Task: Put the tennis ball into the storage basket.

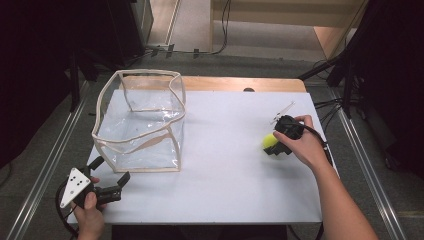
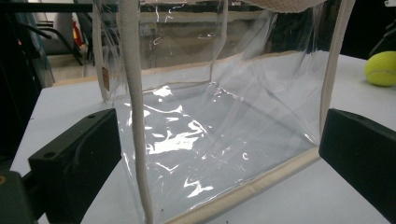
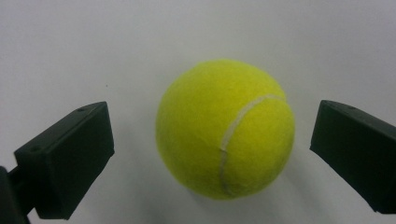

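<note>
R gripper (image 3: pixel 212 154), jaws spread, straddling tennis ball (image 3: pixel 225 128) mid-frame, not yet clamping. L gripper (image 1: pixel 111 176), also released, idling lower left by clear bag (image 1: pixel 140 120). Next, likely: squeeze, lift.

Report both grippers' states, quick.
Left gripper: open, empty, facing the clear bag.
Right gripper: open, jaws either side of the tennis ball, not gripping.
</note>
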